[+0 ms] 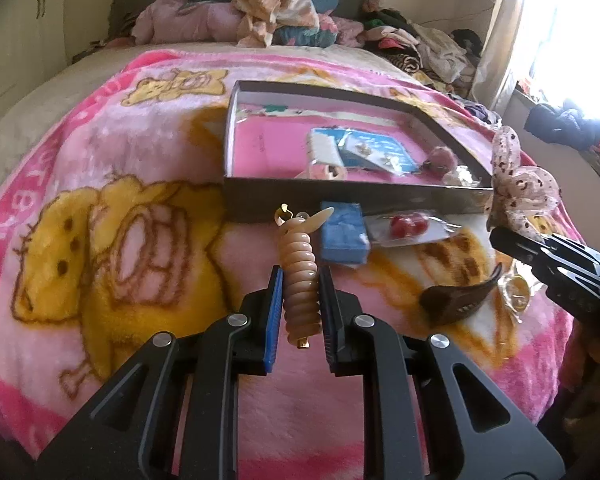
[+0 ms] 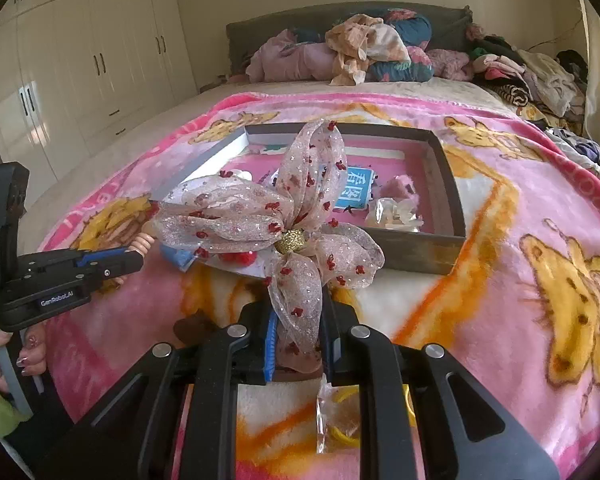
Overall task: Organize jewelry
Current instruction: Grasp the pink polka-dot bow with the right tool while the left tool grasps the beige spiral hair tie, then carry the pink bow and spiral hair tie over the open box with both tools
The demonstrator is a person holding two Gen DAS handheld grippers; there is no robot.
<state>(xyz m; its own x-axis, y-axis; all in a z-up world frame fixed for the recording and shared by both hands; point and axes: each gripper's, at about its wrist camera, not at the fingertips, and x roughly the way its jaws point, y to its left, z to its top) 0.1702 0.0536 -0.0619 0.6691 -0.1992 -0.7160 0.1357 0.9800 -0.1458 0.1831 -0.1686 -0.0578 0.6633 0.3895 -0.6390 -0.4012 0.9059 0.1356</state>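
The left hand-held gripper [image 1: 300,280] is clamped on a beige ribbed spiral hair clip [image 1: 300,276], which stands upright between the blue-padded fingers [image 1: 274,316], its pointed tip leaning toward one o'clock. Just beyond it, on the pink cartoon-bear blanket [image 1: 120,240], lie a blue packet [image 1: 344,232] and a clear bag with red beads [image 1: 408,226]. Behind them at twelve o'clock sits an open shallow box [image 1: 340,196] holding cards and small trinkets. At three o'clock the right hand-held gripper [image 1: 500,236] pinches a sheer speckled ribbon bow [image 1: 516,176]. A dark brown hair claw [image 1: 456,296] lies on the blanket at four o'clock.

Fleecy blanket [image 1: 148,152], glossy plastic clip [image 1: 300,276], sheer bow [image 2: 284,216]
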